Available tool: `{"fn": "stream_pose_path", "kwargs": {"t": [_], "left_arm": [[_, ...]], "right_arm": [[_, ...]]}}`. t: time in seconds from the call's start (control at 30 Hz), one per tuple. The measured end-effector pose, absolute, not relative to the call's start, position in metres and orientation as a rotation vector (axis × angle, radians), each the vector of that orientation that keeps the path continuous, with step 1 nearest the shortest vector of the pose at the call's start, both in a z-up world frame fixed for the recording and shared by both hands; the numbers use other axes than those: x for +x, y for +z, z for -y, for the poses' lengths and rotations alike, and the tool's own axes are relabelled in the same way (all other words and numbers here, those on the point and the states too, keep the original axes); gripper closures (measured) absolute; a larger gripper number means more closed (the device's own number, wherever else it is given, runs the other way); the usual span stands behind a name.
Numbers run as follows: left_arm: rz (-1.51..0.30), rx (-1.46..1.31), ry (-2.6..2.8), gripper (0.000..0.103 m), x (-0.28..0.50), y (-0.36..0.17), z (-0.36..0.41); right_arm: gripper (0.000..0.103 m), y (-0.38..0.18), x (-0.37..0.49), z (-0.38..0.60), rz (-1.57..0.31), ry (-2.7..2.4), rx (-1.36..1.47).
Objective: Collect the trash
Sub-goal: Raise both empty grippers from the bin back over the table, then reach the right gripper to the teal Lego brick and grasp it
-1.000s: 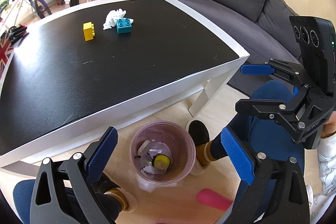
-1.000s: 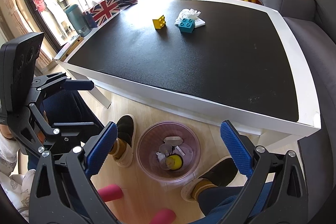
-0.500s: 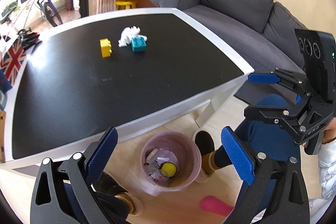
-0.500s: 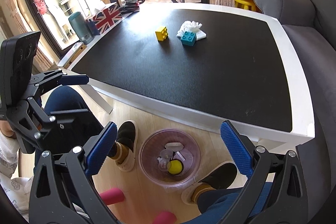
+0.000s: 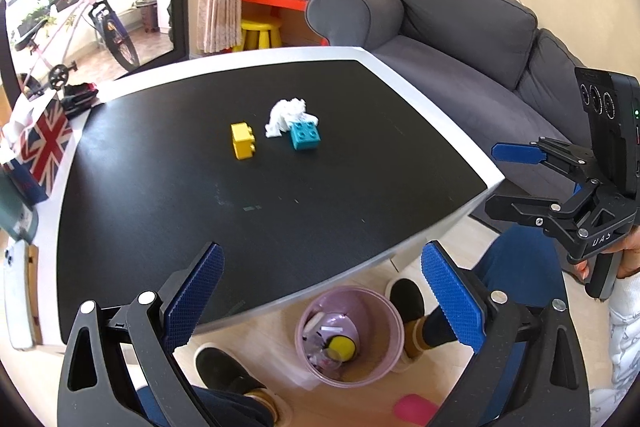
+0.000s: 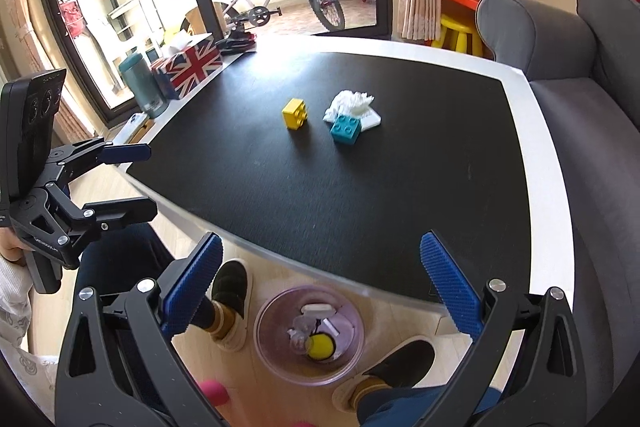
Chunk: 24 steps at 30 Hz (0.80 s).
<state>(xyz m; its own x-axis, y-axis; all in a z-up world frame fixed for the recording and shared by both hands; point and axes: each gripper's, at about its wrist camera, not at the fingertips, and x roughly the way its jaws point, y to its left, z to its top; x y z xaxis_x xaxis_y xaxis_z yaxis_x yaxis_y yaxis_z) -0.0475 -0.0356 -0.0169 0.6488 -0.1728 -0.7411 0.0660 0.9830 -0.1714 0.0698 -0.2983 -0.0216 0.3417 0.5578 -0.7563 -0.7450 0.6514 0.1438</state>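
A crumpled white tissue (image 5: 286, 115) lies on the black table (image 5: 280, 195), touching a teal brick (image 5: 305, 135); it also shows in the right wrist view (image 6: 352, 104). A pink bin (image 5: 348, 371) with trash inside stands on the floor under the table's near edge, and shows in the right wrist view (image 6: 276, 355). My left gripper (image 5: 320, 291) is open and empty above the table edge and bin. My right gripper (image 6: 320, 287) is open and empty, also above the bin. Each gripper shows in the other's view, held beside the table.
A yellow brick (image 5: 243, 146) sits left of the tissue. A Union Jack tissue box (image 6: 188, 67) and a teal flask (image 6: 143, 91) stand at the table's far left edge. A grey sofa (image 5: 460, 39) runs along the right. The person's feet (image 5: 408, 301) flank the bin.
Both grippers have risen and tilted up from over the bin, so more of the table and room shows. Both stayed open and empty.
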Motion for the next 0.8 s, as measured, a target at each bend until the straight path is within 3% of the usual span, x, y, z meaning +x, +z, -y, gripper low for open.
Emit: {"fn": "stream_pose_path", "kwargs": {"t": [0.8], "left_arm": [[-0.873,-0.143,-0.083,0.008,0.027,-0.031,-0.018]], "right_arm": [[0.005,-0.044,0.164,0.211,-0.926,0.814,-0.275]]}}
